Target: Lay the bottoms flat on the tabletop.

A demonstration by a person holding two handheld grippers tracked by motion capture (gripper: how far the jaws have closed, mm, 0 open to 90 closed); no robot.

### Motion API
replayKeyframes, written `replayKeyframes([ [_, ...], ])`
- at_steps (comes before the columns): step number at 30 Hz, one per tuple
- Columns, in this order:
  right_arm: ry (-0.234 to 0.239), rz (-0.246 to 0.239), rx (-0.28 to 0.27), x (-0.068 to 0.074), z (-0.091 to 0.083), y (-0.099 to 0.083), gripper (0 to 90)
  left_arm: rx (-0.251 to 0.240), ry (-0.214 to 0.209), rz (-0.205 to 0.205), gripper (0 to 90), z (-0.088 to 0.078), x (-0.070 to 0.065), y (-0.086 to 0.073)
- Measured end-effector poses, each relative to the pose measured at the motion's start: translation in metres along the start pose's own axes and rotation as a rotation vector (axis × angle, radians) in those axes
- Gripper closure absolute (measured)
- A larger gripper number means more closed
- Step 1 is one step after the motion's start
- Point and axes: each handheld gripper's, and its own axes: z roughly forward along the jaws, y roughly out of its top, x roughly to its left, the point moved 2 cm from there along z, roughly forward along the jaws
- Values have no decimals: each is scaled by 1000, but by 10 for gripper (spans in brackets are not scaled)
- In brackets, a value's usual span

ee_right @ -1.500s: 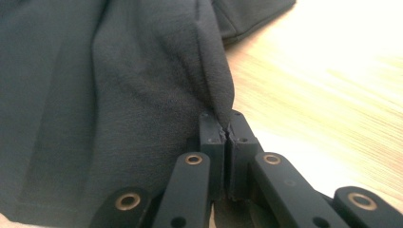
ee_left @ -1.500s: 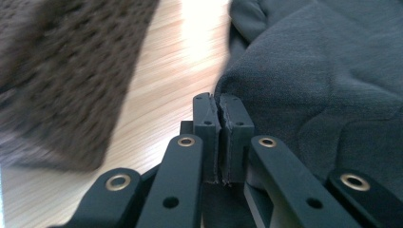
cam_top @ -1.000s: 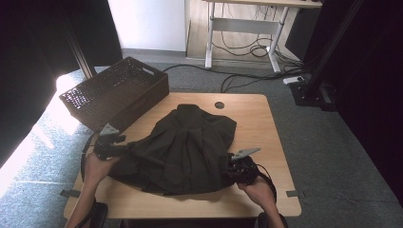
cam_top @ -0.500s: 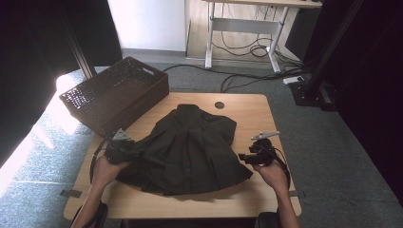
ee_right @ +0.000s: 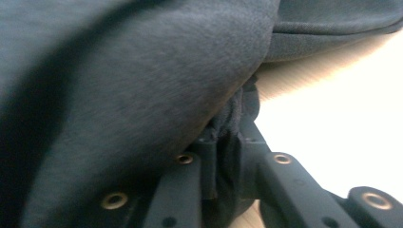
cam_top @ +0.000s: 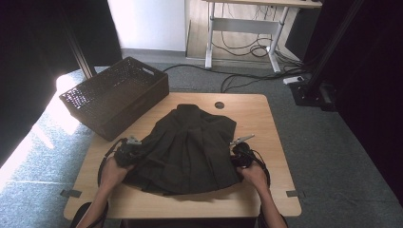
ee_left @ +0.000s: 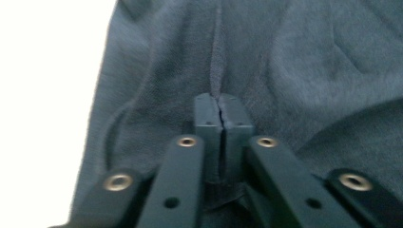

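- A dark woven basket (cam_top: 114, 100) sits at the tabletop's (cam_top: 266, 128) far left corner, apart from the garment.
- Your left hand-held gripper (cam_top: 127, 151) (ee_left: 221, 124) has just closed; its jaws are pressed together, pinching a fold of the dark garment's (cam_top: 187, 149) left edge.
- The dark garment lies spread flat across the middle of the tabletop, collar pointing away from you.
- Your right hand-held gripper (cam_top: 240, 156) (ee_right: 228, 142) has likewise just closed, clamping fabric at the garment's right edge.

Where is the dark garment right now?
In the high view the dark garment lies spread on the middle of the wooden table, right of the woven basket, with the left gripper and right gripper pinching its side edges.
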Motion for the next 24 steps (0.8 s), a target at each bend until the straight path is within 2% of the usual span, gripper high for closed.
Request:
replayKeyframes([
  [1, -25, 2, -10, 0, -6, 0, 835, -28, 16, -13, 889, -5, 3, 1],
  [3, -63, 6, -30, -4, -22, 0, 838, -116, 43, -63, 892, -22, 13, 3],
  [5, -126, 35, -61, -14, -45, -2, 840, -194, 78, -115, 893, -42, 28, 4],
  [6, -169, 51, -78, -23, -61, -4, 841, -214, 89, -128, 894, -49, 32, 4],
  [7, -192, 68, -89, -28, -71, -6, 841, -242, 104, -153, 894, -58, 39, 2],
  [10, -294, 157, -142, -52, -113, -16, 842, -257, 137, -199, 894, -71, 54, -5],
  [12, -339, 208, -147, -66, -130, -26, 842, -242, 143, -229, 894, -69, 61, -13],
  [13, -342, 233, -146, -72, -134, -32, 841, -225, 135, -238, 893, -65, 62, -18],
  [15, -328, 277, -132, -79, -133, -43, 838, -176, 90, -248, 882, -55, 62, -26],
  [16, -319, 283, -118, -80, -131, -47, 833, -157, 87, -247, 850, -49, 61, -30],
  [18, -299, 282, -87, -79, -122, -56, 784, -137, 61, -234, 690, -44, 59, -32],
  [20, -280, 282, -95, -77, -117, -61, 640, -143, 62, -216, 550, -46, 57, -28],
  [22, -280, 279, -128, -75, -118, -61, 502, -170, 37, -198, 474, -51, 53, -19],
  [24, -262, 273, -152, -72, -120, -57, 414, -174, 32, -169, 424, -53, 48, -8],
])
